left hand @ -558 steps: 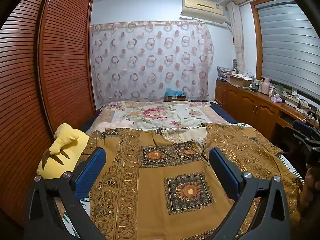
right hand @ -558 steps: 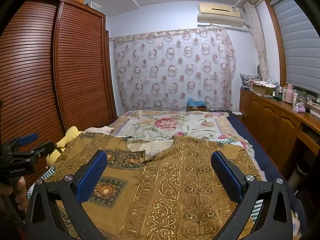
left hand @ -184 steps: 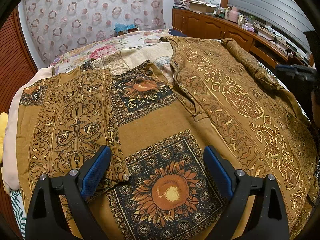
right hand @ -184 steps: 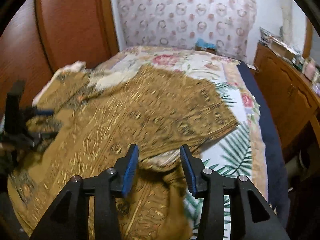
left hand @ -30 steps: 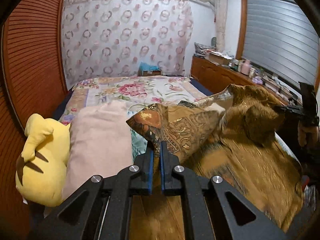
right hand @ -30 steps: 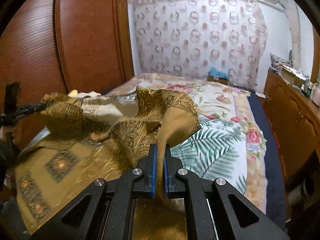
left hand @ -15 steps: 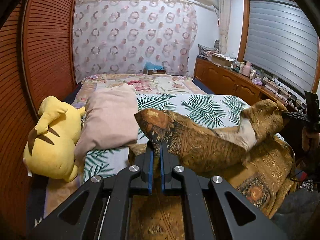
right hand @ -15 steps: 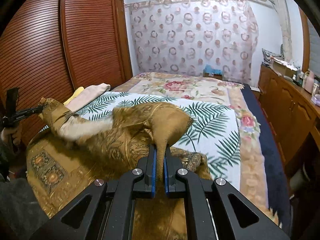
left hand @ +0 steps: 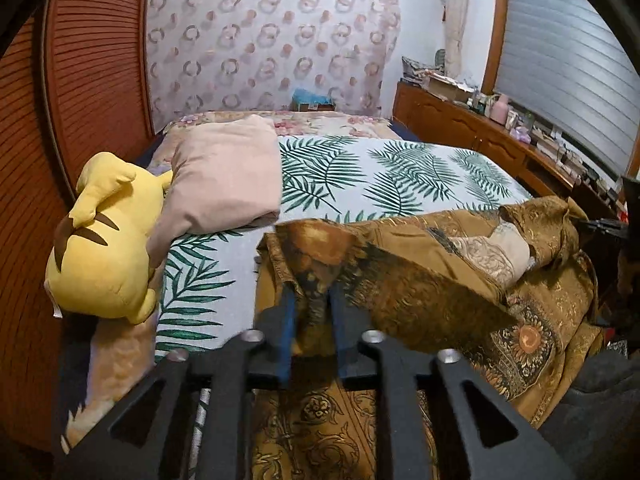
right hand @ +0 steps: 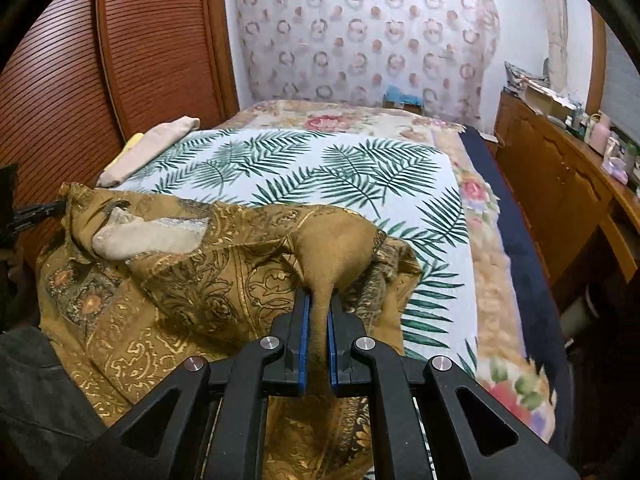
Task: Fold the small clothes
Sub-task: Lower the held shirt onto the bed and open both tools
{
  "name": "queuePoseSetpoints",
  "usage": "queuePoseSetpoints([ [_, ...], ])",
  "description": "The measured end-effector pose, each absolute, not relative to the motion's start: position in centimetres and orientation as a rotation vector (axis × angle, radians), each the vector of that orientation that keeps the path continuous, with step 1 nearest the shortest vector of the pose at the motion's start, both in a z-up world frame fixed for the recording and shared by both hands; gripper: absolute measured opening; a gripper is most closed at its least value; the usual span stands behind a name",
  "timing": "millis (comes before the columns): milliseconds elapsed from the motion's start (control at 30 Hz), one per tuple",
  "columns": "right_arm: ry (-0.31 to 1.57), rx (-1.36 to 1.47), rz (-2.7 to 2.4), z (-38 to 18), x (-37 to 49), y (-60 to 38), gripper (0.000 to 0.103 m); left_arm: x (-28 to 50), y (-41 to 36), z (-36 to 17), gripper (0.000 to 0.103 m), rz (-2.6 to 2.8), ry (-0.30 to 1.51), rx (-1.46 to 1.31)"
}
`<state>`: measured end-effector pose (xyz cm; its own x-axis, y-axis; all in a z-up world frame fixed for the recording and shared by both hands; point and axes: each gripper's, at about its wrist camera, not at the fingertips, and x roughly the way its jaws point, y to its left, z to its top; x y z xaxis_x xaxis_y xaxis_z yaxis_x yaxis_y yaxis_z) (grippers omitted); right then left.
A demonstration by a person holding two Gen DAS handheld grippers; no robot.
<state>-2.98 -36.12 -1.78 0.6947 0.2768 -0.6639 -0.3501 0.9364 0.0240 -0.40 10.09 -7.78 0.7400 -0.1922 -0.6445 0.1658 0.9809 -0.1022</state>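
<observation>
A brown and gold patterned shirt (left hand: 420, 280) lies doubled over itself at the near end of the bed, its pale inner lining showing. My left gripper (left hand: 312, 304) is low over the shirt's left corner. Its jaws are opening, and a bunch of the cloth still sits loosely between the blue pads. In the right wrist view the shirt (right hand: 200, 280) spreads to the left, and my right gripper (right hand: 318, 312) is shut on a raised fold of it. The left gripper (right hand: 36, 210) shows at that view's left edge, the right gripper (left hand: 608, 226) at the other view's right edge.
A leaf-print sheet (left hand: 380, 172) covers the bed beyond the shirt. A yellow plush toy (left hand: 104, 240) and a pink pillow (left hand: 224, 176) lie at the bed's left side by the slatted wardrobe (left hand: 92, 60). A wooden counter (right hand: 560, 168) with small items runs along the right.
Both grippers drew the shirt's far half toward the near edge and lowered it, so it now lies folded over. The left jaws, shut on the cloth before, have parted.
</observation>
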Motion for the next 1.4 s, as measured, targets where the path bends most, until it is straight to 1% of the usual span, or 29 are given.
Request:
queuePoseSetpoints([
  [67,0.720,-0.100,0.353,-1.4,-2.8,-36.2,0.006,-0.6,10.4,-7.5,0.034,-0.193,0.696,-0.050],
  [100,0.719,-0.101,0.353,-1.2,-2.8,-36.1,0.010,-0.7,10.6,-7.3,0.034,-0.194,0.691,-0.055],
  [167,0.709,-0.117,0.339,-0.8,-2.7,-36.0,0.010,-0.5,11.0,-6.9,0.034,-0.193,0.683,-0.058],
  [200,0.704,-0.120,0.335,-0.6,-2.7,-36.0,0.011,-0.5,11.1,-6.8,0.037,-0.193,0.681,-0.055],
  [233,0.695,-0.119,0.330,-0.2,-2.7,-36.0,0.012,-0.2,11.3,-6.7,0.043,-0.190,0.680,-0.051],
  [300,0.675,-0.105,0.319,0.3,-2.8,-36.3,0.014,0.5,11.7,-6.6,0.059,-0.182,0.680,-0.052],
  [333,0.665,-0.093,0.318,0.7,-2.7,-36.5,0.014,0.9,11.9,-6.5,0.062,-0.183,0.679,-0.055],
  [367,0.656,-0.086,0.317,0.8,-2.7,-36.7,0.015,1.4,12.3,-6.3,0.070,-0.179,0.679,-0.057],
  [400,0.647,-0.084,0.312,0.9,-2.7,-36.9,0.016,1.8,12.5,-6.2,0.073,-0.170,0.677,-0.054],
  [433,0.641,-0.085,0.301,1.1,-2.6,-37.1,0.019,2.3,12.7,-6.0,0.074,-0.161,0.672,-0.049],
  [500,0.635,-0.086,0.286,1.2,-2.1,-37.3,0.028,3.2,13.2,-5.7,0.074,-0.148,0.665,-0.042],
  [533,0.633,-0.085,0.284,0.9,-1.9,-37.3,0.030,3.7,13.4,-5.7,0.074,-0.141,0.665,-0.041],
  [600,0.634,-0.081,0.282,0.5,-1.2,-37.3,0.040,5.4,13.7,-5.7,0.074,-0.135,0.676,-0.032],
  [800,0.676,-0.040,0.292,-1.8,1.9,-37.0,0.042,9.3,13.2,-8.2,0.074,-0.144,0.776,0.005],
  [967,0.733,-0.042,0.307,-3.2,4.5,-37.1,0.042,9.7,12.3,-9.9,0.074,-0.178,0.828,0.005],
  [1033,0.757,-0.045,0.306,-3.6,5.1,-37.4,0.044,9.6,12.1,-10.4,0.074,-0.180,0.843,0.007],
  [1233,0.808,-0.053,0.317,-4.9,6.6,-37.5,0.045,9.7,11.6,-11.3,0.074,-0.183,0.892,0.020],
  [1267,0.813,-0.051,0.314,-5.1,6.8,-37.5,0.046,9.7,11.6,-11.4,0.074,-0.186,0.895,0.019],
  [1300,0.819,-0.049,0.308,-5.3,7.0,-37.6,0.051,9.8,11.6,-11.4,0.074,-0.187,0.897,0.019],
  [1400,0.828,-0.037,0.299,-5.6,7.4,-38.0,0.058,9.8,11.7,-11.5,0.074,-0.186,0.898,0.020],
])
